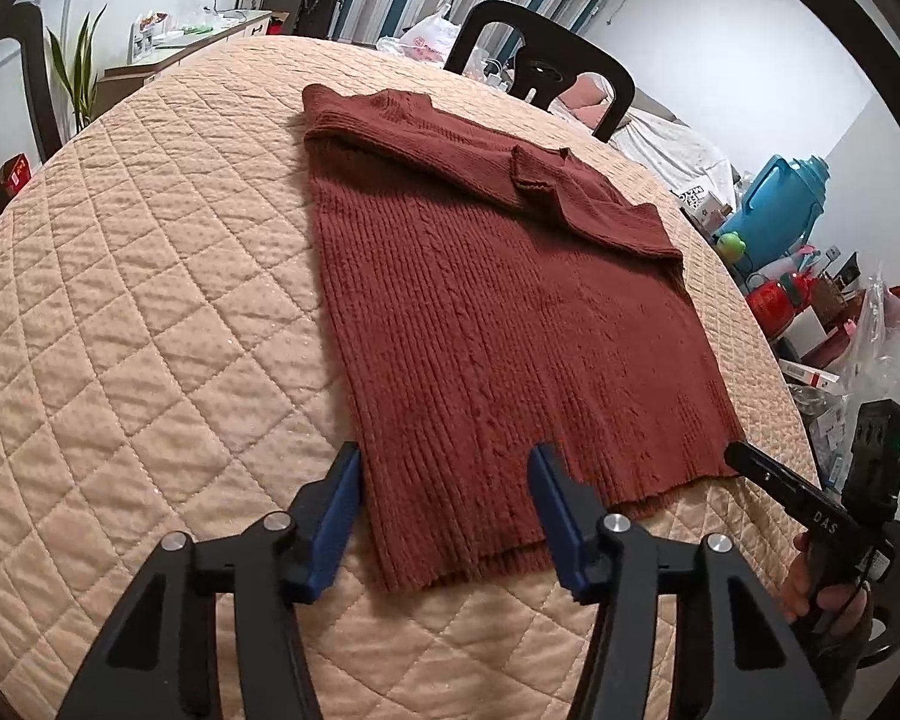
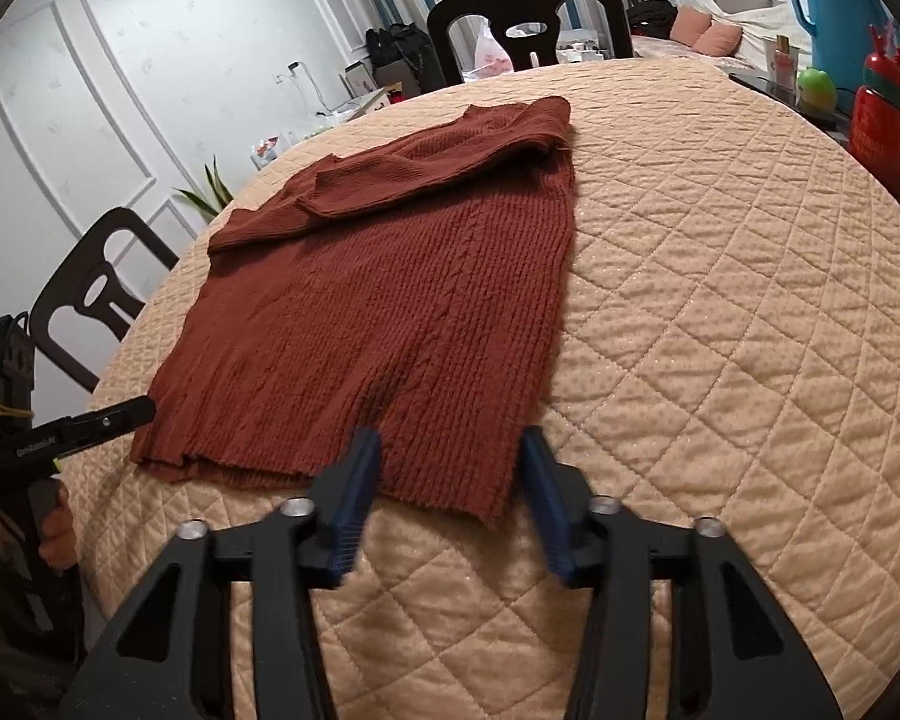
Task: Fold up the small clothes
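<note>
A rust-brown knit sweater (image 1: 498,312) (image 2: 390,312) lies flat on the quilted beige table cover (image 1: 150,300) (image 2: 720,300), its sleeves folded across the chest. My left gripper (image 1: 445,462) is open, its blue fingers straddling the near left corner of the hem; the cloth lies flat between them, not pinched. My right gripper (image 2: 449,444) is open too and straddles the near right corner of the hem in the same way. Each gripper's black finger shows at the edge of the other's view, beside the hem.
A black chair (image 1: 540,60) (image 2: 528,6) stands behind the table's far edge, and another chair (image 2: 90,300) is at its left side. A blue jug (image 1: 774,204), a red container (image 2: 882,126) and plastic bags crowd the right side.
</note>
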`<state>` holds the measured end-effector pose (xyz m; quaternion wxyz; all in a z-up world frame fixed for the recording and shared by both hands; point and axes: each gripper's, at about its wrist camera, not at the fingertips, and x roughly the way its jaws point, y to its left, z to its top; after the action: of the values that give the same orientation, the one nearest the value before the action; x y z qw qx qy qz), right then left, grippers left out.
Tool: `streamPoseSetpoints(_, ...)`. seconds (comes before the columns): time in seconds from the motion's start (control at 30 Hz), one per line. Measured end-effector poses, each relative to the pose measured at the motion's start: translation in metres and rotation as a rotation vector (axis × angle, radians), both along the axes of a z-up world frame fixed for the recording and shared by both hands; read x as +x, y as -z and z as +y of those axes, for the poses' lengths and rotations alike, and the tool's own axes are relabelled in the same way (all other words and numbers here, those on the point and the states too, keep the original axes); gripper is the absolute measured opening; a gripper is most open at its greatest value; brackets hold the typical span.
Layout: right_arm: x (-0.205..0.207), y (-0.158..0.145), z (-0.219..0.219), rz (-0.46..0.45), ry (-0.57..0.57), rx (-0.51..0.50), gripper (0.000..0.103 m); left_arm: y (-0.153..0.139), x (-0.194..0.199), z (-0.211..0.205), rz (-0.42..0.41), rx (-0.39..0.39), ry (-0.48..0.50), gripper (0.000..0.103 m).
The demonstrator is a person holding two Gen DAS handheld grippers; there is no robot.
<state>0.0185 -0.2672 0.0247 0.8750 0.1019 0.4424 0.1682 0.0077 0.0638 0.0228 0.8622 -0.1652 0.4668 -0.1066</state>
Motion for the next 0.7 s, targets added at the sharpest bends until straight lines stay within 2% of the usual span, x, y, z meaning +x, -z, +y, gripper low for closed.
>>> streamPoseSetpoints(0.13,-0.001,0.000,-0.006,0.008,0.013,0.041,0.036,-0.001,-0.001,0.001,-0.003,-0.033,-0.002,0.049)
streamPoseSetpoints(0.5,0.000,0.002,-0.010,0.022,0.025,0.086,0.036,0.002,-0.003,0.008,0.006,-0.111,-0.028,0.041)
streamPoseSetpoints(0.7,-0.001,0.002,-0.011,0.019,0.029,0.085,0.036,0.002,-0.010,0.009,0.013,-0.083,-0.043,0.039)
